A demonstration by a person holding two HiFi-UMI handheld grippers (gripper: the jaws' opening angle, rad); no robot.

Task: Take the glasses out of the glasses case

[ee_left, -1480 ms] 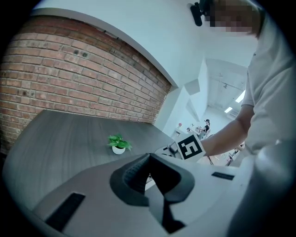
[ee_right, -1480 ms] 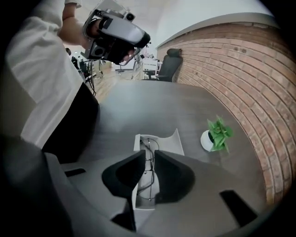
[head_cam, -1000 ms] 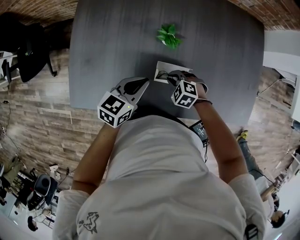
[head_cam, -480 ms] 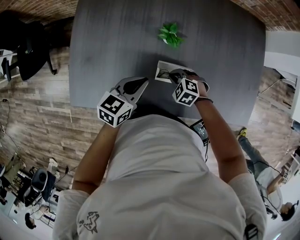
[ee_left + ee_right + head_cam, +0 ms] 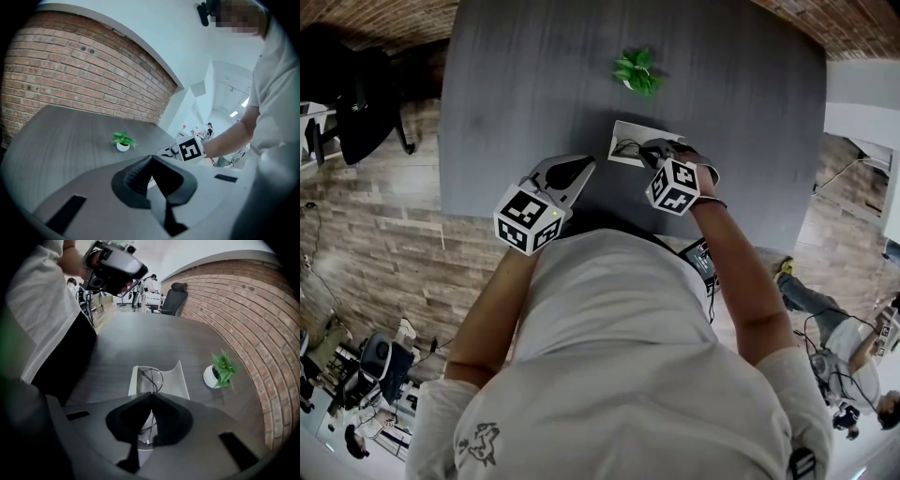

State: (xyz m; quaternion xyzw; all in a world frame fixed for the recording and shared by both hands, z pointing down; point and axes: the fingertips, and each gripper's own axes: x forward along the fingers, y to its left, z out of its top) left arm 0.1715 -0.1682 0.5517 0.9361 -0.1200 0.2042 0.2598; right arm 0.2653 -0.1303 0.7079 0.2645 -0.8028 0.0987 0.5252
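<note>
right gripper (image 5: 645,150): tilted steeply down, clamped on glasses (image 5: 150,377) in glasses case (image 5: 177,380) | left gripper (image 5: 151,161): closed, empty, angled slightly downward

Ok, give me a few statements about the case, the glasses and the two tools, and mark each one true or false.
1. The case lies open on the table. True.
2. The plant stands inside the case. False: it stands on the table, apart from the case.
3. The left tool holds the glasses. False: its jaws are together with nothing between them, away from the case.
4. The glasses lie in the case. True.
5. The right tool has its jaws wide apart. False: they are closed on the glasses' thin frame.
</note>
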